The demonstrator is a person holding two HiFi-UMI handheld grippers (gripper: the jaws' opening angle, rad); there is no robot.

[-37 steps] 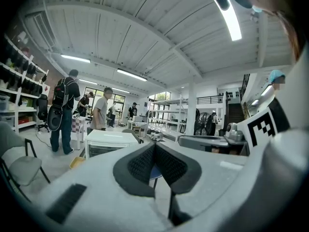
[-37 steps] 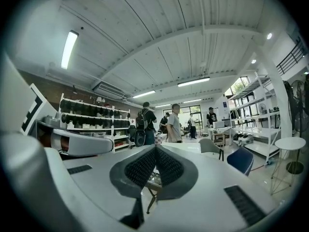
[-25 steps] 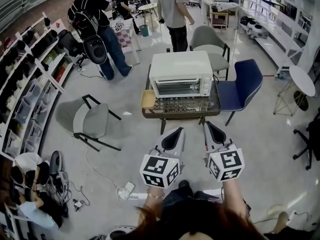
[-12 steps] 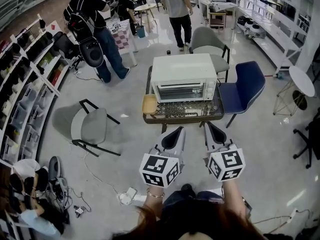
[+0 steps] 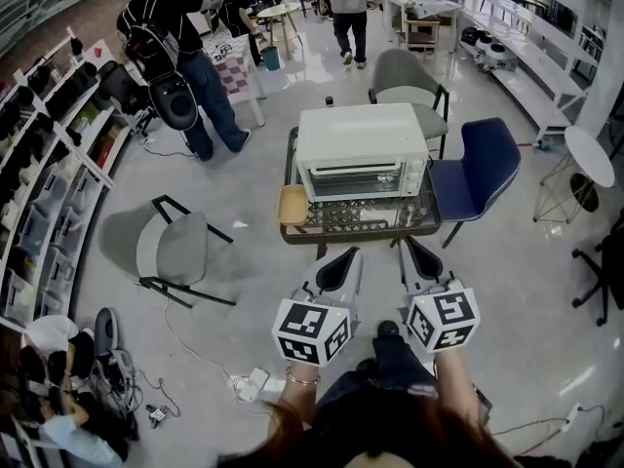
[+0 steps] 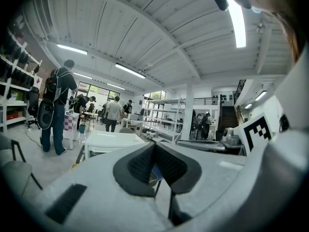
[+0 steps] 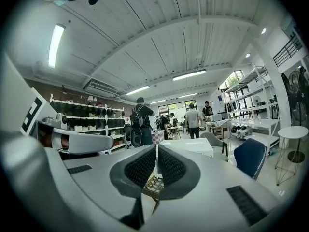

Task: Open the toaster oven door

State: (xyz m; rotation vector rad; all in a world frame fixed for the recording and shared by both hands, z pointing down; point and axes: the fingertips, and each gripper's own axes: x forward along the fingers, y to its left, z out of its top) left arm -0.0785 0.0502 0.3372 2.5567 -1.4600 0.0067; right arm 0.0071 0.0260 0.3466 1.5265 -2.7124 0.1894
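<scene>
A white toaster oven point(image 5: 361, 150) stands on a low glass-topped table point(image 5: 357, 217), its glass door facing me and closed. My left gripper point(image 5: 346, 255) and right gripper point(image 5: 404, 246) hover side by side in front of the table, short of it, both pointing level toward the oven. Both are shut with nothing between their pads. In the left gripper view the oven point(image 6: 113, 140) shows beyond the shut left gripper point(image 6: 155, 146). In the right gripper view the oven point(image 7: 189, 146) sits just past the closed right gripper point(image 7: 157, 149).
A small tan tray point(image 5: 291, 203) lies on the table's left end. A grey chair point(image 5: 175, 247) stands left of the table, a blue chair point(image 5: 478, 169) right, another grey chair point(image 5: 409, 86) behind. People point(image 5: 180, 57) stand at the back. Shelving point(image 5: 49, 135) lines the left wall; cables point(image 5: 244, 373) lie on the floor.
The view has advanced toward the table: the oven and table sit slightly nearer and larger. Both grippers keep their place in the view and stay shut. The people behind have walked farther off.
</scene>
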